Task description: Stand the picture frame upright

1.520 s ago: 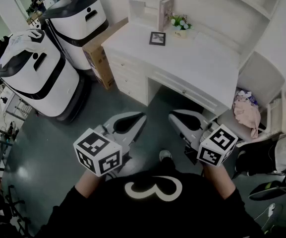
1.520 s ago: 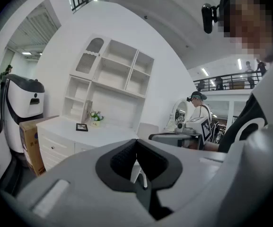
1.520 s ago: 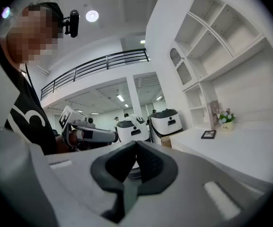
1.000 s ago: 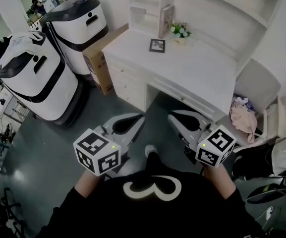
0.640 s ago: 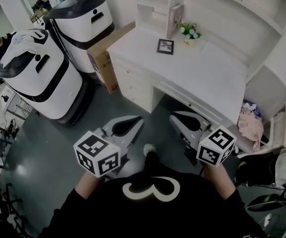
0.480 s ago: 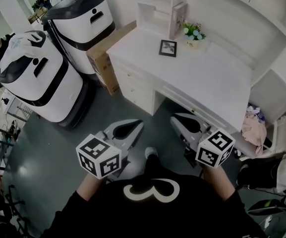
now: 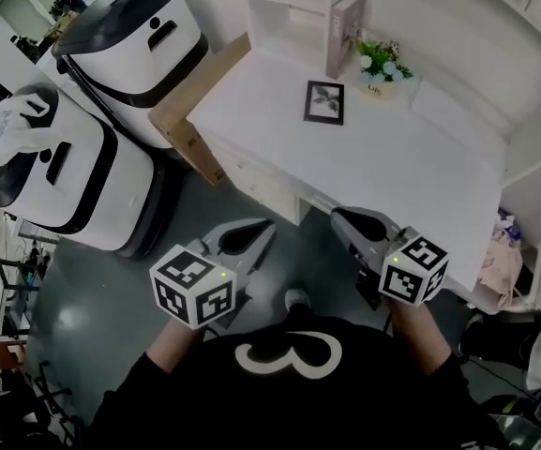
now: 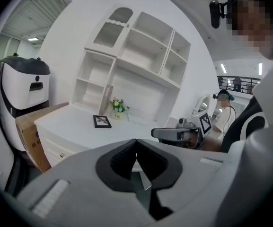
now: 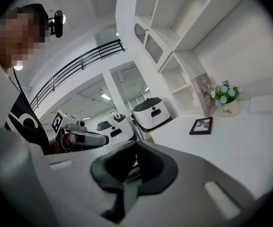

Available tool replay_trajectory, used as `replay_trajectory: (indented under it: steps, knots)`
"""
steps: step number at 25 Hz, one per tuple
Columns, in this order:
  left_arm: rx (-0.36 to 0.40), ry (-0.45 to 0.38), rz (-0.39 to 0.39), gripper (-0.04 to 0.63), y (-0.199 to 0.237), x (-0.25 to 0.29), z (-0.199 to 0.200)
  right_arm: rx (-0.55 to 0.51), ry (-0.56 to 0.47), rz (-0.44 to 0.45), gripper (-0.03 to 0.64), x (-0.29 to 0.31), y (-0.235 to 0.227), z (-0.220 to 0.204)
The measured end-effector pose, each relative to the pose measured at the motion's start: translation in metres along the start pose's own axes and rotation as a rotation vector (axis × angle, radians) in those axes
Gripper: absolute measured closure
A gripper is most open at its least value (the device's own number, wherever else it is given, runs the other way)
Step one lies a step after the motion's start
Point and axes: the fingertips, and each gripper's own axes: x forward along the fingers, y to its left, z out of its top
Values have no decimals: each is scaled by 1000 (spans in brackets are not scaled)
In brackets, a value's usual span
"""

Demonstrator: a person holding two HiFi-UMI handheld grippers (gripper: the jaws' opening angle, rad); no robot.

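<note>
A small black picture frame (image 7: 324, 102) lies flat on the white desk (image 7: 411, 176), near the back by a flower pot; it also shows as the frame (image 8: 101, 121) and the frame (image 9: 201, 126) in the gripper views. My left gripper (image 7: 268, 226) is shut and empty, held over the floor in front of the desk. My right gripper (image 7: 338, 217) is shut and empty too, at the desk's front edge. Both are well short of the frame.
A flower pot (image 7: 380, 65) and a leaning book (image 7: 343, 33) stand behind the frame under white shelves. Two white and black machines (image 7: 125, 40) and a cardboard box (image 7: 187, 120) stand left of the desk. A chair with clothes (image 7: 503, 257) is at the right.
The view has moved toward the desk, so the frame and desk now sit closer and lower in the head view. Both grippers have stayed shut and level.
</note>
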Motion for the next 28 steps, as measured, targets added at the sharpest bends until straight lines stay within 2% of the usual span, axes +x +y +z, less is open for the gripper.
replay_trajectory:
  steps: [3, 9, 14, 18, 23, 28]
  knots:
    - [17, -2, -11, 584, 19, 24, 18, 11, 2, -13, 614, 11, -28, 14]
    - [-4, 37, -30, 584, 47, 59, 21, 46, -7, -65, 614, 20, -64, 25]
    - [27, 66, -58, 584, 65, 83, 34, 94, -12, -118, 614, 31, -92, 28]
    - [50, 102, -102, 584, 90, 105, 43, 84, -24, -164, 614, 53, -112, 40]
    - [48, 160, -164, 584, 131, 152, 59, 94, -22, -240, 614, 77, -154, 55]
    - [73, 231, -215, 583, 176, 198, 75, 131, -24, -365, 614, 99, -203, 67]
